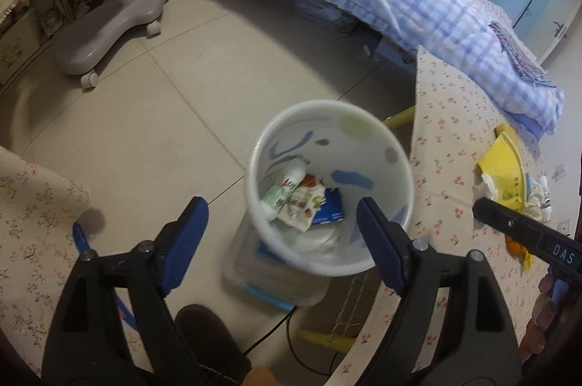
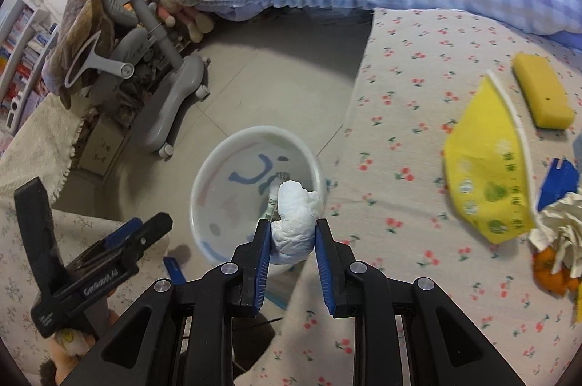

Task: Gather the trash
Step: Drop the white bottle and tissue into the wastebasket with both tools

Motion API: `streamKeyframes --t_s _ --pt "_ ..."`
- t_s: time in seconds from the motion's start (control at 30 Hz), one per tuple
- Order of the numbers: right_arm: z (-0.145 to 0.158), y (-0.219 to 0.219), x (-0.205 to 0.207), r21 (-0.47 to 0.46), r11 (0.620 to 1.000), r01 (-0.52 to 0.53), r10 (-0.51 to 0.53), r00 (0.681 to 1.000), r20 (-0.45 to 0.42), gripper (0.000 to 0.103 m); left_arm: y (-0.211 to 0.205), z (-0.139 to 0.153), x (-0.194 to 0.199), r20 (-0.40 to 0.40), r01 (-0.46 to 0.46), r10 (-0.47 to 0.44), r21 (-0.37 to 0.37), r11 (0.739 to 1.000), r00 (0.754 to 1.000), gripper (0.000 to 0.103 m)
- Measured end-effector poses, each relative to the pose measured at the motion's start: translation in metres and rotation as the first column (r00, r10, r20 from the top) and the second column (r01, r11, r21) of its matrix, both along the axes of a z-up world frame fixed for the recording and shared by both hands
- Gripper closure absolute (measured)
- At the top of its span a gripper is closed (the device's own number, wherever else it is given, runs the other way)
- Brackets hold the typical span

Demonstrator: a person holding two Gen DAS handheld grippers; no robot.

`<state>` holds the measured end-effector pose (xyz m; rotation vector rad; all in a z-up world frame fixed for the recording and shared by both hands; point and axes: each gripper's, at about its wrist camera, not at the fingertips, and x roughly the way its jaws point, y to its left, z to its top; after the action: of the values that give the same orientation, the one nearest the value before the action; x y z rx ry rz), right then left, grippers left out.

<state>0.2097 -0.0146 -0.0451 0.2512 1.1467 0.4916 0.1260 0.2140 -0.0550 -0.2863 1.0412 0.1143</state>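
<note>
White crumpled tissue [image 2: 296, 218] sits pinched between the right gripper [image 2: 293, 233] pads, over the white wastebasket [image 2: 203, 175] at 12 o'clock. The left gripper [image 1: 282, 215] hangs spread wide and empty above that bin's wrappers [image 1: 298, 200]. A yellow paper bowl [image 2: 487, 175] lies at 3 o'clock on the floral tablecloth [image 2: 418, 117], its edge just beside the bin's rim.

Each camera sits just behind its own tool, looking steeply down; both share the white bin [image 1: 329, 182] [image 2: 254, 182] (and the bed beyond).
</note>
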Motion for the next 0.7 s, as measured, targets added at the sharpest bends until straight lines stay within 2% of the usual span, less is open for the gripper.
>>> streamKeyframes --t_s 0.23,0.27,0.33,0.37,0.4,0.63,0.7 --pt "-0.017 0.026 0.008 0.02 0.999 -0.027 0.028 0.999 -0.016 0.076 0.013 -0.002 -0.015 -0.021 0.017 -0.015 0.071 0.997 1.0 0.014" --pt "-0.018 0.029 0.009 0.033 0.999 -0.034 0.035 0.999 -0.01 0.073 0.014 -0.003 -0.016 -0.025 0.02 -0.019 0.079 0.997 1.0 0.014" --pt "-0.016 0.033 0.011 0.057 0.997 -0.046 0.045 0.999 0.011 0.051 0.017 -0.004 -0.019 -0.03 0.024 -0.022 0.097 0.995 0.999 0.013" --pt "-0.015 0.034 0.011 0.054 0.998 -0.037 0.036 0.999 0.022 0.036 0.018 -0.004 -0.02 -0.032 0.024 -0.021 0.101 0.995 0.999 0.013" --pt "-0.013 0.033 0.009 0.049 0.998 -0.028 0.026 0.999 0.038 0.034 0.018 -0.004 -0.02 -0.032 0.023 -0.019 0.102 0.994 0.999 0.012" --pt "-0.008 0.022 0.001 0.023 1.0 -0.016 0.016 0.999 0.035 0.034 0.015 0.0 -0.023 -0.032 0.026 -0.023 0.083 0.996 0.999 0.011" --pt "-0.004 0.014 -0.003 0.006 1.0 -0.008 0.008 0.999 0.036 0.034 0.011 0.001 -0.022 -0.036 0.035 -0.033 0.056 0.998 0.999 0.011"
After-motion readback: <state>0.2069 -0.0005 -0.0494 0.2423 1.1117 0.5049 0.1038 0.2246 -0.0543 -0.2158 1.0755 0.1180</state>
